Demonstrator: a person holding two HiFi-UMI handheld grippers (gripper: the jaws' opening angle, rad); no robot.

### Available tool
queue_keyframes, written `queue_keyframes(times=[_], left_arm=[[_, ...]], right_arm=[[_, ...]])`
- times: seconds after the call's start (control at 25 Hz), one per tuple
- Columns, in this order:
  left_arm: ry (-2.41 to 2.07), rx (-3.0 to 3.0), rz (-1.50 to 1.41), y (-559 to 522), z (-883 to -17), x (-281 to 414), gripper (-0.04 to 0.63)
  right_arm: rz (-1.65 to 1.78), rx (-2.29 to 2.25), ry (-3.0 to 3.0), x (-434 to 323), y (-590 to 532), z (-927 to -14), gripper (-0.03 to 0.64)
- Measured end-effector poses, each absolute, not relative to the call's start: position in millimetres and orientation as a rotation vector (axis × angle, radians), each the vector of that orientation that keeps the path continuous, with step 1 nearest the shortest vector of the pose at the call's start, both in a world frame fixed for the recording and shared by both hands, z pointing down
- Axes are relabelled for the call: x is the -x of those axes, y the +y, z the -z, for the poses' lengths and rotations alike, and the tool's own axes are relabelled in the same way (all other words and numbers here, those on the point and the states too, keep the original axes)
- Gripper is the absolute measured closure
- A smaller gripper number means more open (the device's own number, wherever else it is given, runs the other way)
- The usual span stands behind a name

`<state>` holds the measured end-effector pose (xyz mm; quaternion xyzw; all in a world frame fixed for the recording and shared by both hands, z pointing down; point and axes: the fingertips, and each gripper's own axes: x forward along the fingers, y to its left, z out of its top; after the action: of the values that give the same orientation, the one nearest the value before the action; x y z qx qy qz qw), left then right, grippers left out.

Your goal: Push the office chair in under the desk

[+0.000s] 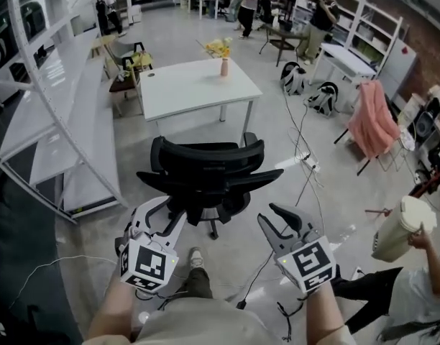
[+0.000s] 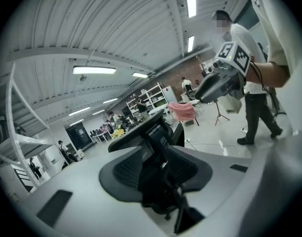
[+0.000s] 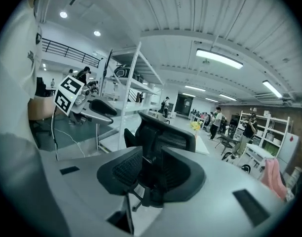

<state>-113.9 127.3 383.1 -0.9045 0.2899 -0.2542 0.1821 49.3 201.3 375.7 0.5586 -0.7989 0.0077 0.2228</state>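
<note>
I see a pink cloth [image 1: 372, 124] draped on a stand at right, backpacks [image 1: 293, 79] on the floor, white shelving [image 1: 83, 128] at left, a flower vase [image 1: 224, 66].

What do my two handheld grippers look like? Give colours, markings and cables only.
The left gripper and right gripper both have pale grey bodies with two tapered fingers that bear dark inner pads. Each carries a white cube printed with black square markers, set near the wrist. Thin black cables trail from them. The forearms are bare, and the person wears a light-coloured top.
</note>
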Motion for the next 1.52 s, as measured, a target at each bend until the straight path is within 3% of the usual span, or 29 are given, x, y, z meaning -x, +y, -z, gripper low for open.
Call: queue_keyframes(times=[0.2,0.76,0.96,1.52], left_arm=[[0.69,2.513,0.838,85.7,-413.5,93.8,0.411],[0.352,2.348,1.235,-5.0,-521.5,86.5,0.362],[0.365,2.34,1.222,-20.6,-528.2,84.6,0.397],[0.313,2.4,1.217,-45.0,-527.4,80.8,0.393]], right_arm=[[-0.04,-1.426,-2.121,-48.9,157.2,-404.2,0.445],[-0.108,-1.186,-1.898,-69.1,52.7,-506.1,0.413],[-0.09,-1.099,-1.811,-85.3,35.3,-525.6,0.417],[-0.126,-1.014,-1.876,-89.0,10.8,-532.5,0.411]])
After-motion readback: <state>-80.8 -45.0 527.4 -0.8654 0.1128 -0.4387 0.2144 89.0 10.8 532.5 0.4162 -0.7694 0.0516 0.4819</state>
